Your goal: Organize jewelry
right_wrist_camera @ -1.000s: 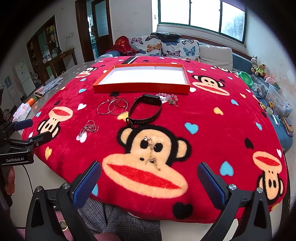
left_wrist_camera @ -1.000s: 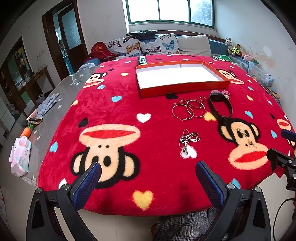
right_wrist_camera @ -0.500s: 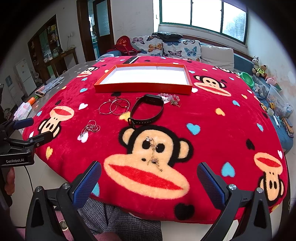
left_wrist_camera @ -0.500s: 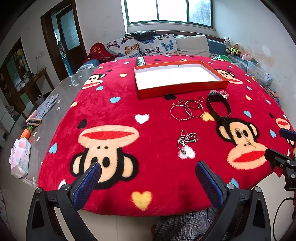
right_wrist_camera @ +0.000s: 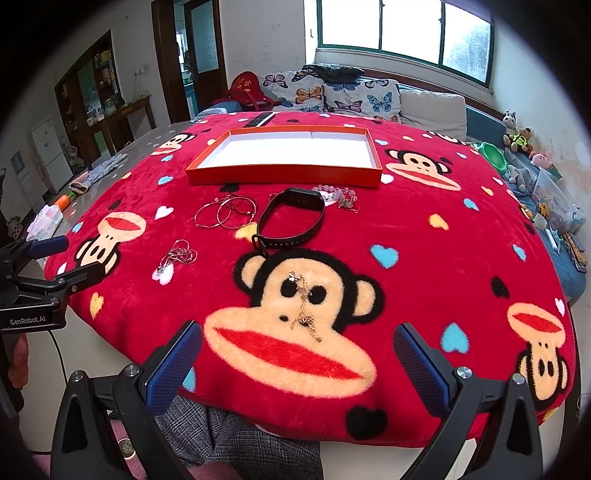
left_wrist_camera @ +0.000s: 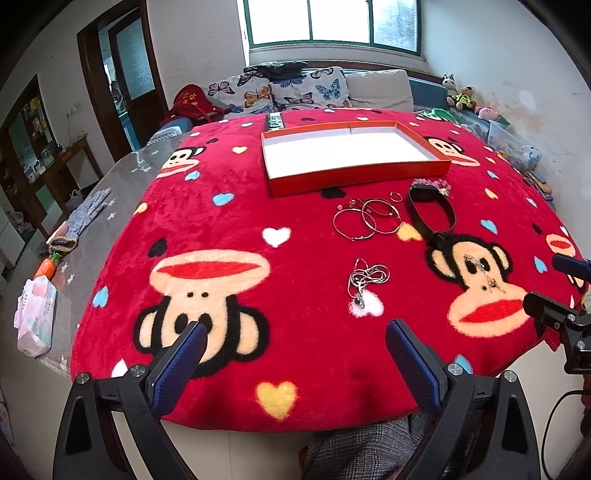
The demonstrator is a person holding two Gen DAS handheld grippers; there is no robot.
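Left gripper (left_wrist_camera: pixel 295 343) and right gripper (right_wrist_camera: pixel 297 349) both gape wide, holding nothing, near the silver necklace (left_wrist_camera: pixel 365 280) and gold chain (right_wrist_camera: pixel 304 310)

I am in a home's living room: a sofa (right_wrist_camera: pixel 373 99) with butterfly cushions (left_wrist_camera: pixel 295 92) sits under the window (right_wrist_camera: pixel 402 33), stuffed toys (right_wrist_camera: pixel 519 134) line the wall, and a monkey-print blanket (left_wrist_camera: pixel 229 221) covers my table.

Loose jewelry (right_wrist_camera: pixel 258 221) before orange tray (right_wrist_camera: pixel 284 176)
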